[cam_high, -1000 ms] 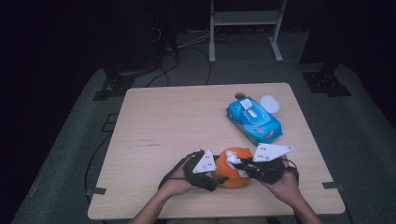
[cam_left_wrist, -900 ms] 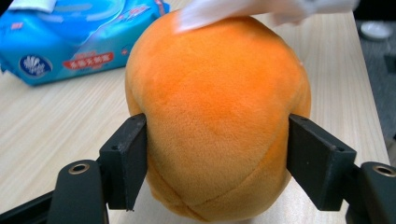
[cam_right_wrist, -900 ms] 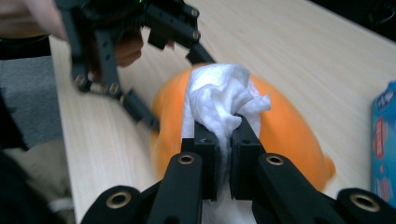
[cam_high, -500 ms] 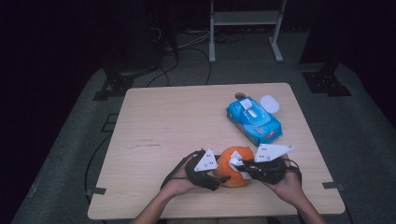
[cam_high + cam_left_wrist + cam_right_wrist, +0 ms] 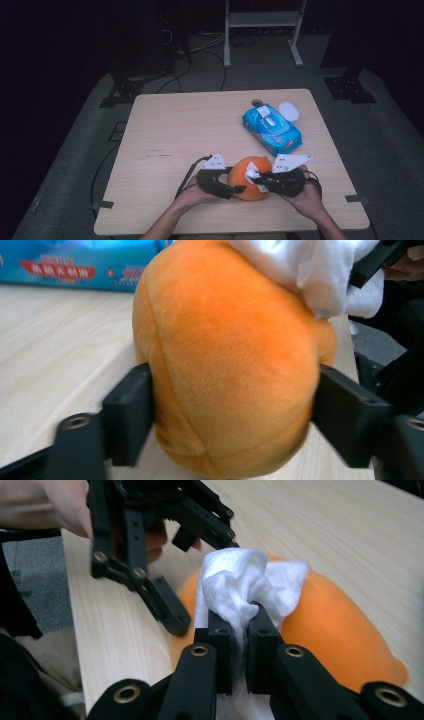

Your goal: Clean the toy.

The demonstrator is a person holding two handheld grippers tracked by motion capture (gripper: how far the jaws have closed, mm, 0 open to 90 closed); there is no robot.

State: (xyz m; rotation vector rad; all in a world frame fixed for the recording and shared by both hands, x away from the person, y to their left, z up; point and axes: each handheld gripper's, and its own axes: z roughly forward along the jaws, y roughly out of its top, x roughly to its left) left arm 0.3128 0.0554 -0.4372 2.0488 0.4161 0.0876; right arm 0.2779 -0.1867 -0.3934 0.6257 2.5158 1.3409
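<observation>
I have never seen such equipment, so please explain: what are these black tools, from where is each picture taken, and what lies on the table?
A person sits at a wooden table and holds a hand tool with two black jaws in each hand. One picture looks down from above; the other two come from small cameras riding on each tool. The left gripper clamps an orange plush toy between its jaws, which have just closed a little further. The right gripper pinches a white tissue against the toy. Farther back lie a blue pack of wipes and a small white lid.

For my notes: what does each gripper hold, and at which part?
Left gripper: orange plush toy, gripped across its sides. Right gripper: white tissue, pinched at its bunched middle.
</observation>
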